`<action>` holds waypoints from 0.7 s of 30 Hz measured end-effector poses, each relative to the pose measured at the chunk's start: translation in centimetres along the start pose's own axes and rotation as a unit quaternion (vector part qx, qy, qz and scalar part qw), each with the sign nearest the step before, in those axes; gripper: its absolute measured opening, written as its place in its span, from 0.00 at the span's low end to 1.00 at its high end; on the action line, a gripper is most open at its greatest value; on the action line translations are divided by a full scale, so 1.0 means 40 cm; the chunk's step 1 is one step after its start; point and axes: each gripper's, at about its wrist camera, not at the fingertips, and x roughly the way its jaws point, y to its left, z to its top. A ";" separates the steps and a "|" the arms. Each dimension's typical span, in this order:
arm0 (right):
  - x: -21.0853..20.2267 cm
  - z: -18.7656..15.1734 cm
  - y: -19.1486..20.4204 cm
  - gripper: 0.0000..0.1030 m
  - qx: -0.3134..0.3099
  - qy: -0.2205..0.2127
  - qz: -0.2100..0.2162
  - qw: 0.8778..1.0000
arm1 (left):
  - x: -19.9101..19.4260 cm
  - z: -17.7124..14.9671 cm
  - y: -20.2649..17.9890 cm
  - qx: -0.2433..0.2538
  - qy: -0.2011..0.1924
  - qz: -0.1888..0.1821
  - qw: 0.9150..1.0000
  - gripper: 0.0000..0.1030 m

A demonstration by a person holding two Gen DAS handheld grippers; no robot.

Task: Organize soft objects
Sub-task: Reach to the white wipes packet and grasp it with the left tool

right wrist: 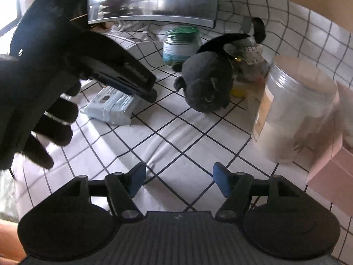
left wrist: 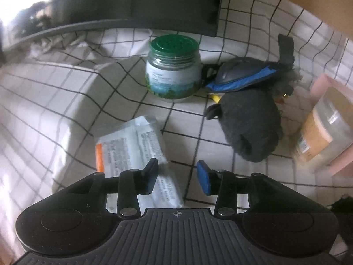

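A dark grey plush toy (left wrist: 249, 128) (right wrist: 207, 81) lies on the checked cloth (left wrist: 66, 101). Behind it sits a blue and grey padded item (left wrist: 240, 75) with a black strap. A soft white wipes pack (left wrist: 132, 145) (right wrist: 112, 106) lies flat, to the left of the plush. My left gripper (left wrist: 177, 176) hangs open over the near end of the pack, its left fingertip above the wrapper, nothing pressed between the pads. My right gripper (right wrist: 179, 177) stands open over bare cloth, well short of the plush. A black-gloved hand (right wrist: 44, 110) holding the left gripper fills the right wrist view's upper left.
A green-lidded jar (left wrist: 174, 70) (right wrist: 181, 44) stands behind the pack. A clear jar with an orange label (left wrist: 324, 132) (right wrist: 295, 108) and a pink box (right wrist: 331, 172) stand at the right. A dark panel (left wrist: 154, 4) closes the back. A yellow object (right wrist: 238, 90) sits beside the plush.
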 end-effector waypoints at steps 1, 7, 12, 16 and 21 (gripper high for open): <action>0.001 -0.005 0.003 0.69 -0.005 -0.005 -0.002 1.000 | 0.000 -0.001 -0.005 0.010 -0.002 0.019 1.000 0.42; 0.007 -0.013 -0.003 0.76 -0.016 -0.015 -0.004 1.000 | 0.011 -0.001 0.001 0.037 0.004 0.082 0.996 0.50; 0.001 -0.028 -0.004 0.79 -0.014 -0.030 -0.008 0.999 | 0.026 0.013 0.000 0.014 0.020 0.045 0.999 0.79; 0.000 -0.033 -0.007 0.81 -0.013 -0.033 -0.008 0.999 | 0.027 0.003 -0.008 0.015 0.011 0.049 0.999 0.82; 0.000 -0.035 -0.006 0.83 -0.013 -0.034 -0.007 0.999 | 0.041 0.000 0.017 0.024 0.006 0.095 0.995 0.84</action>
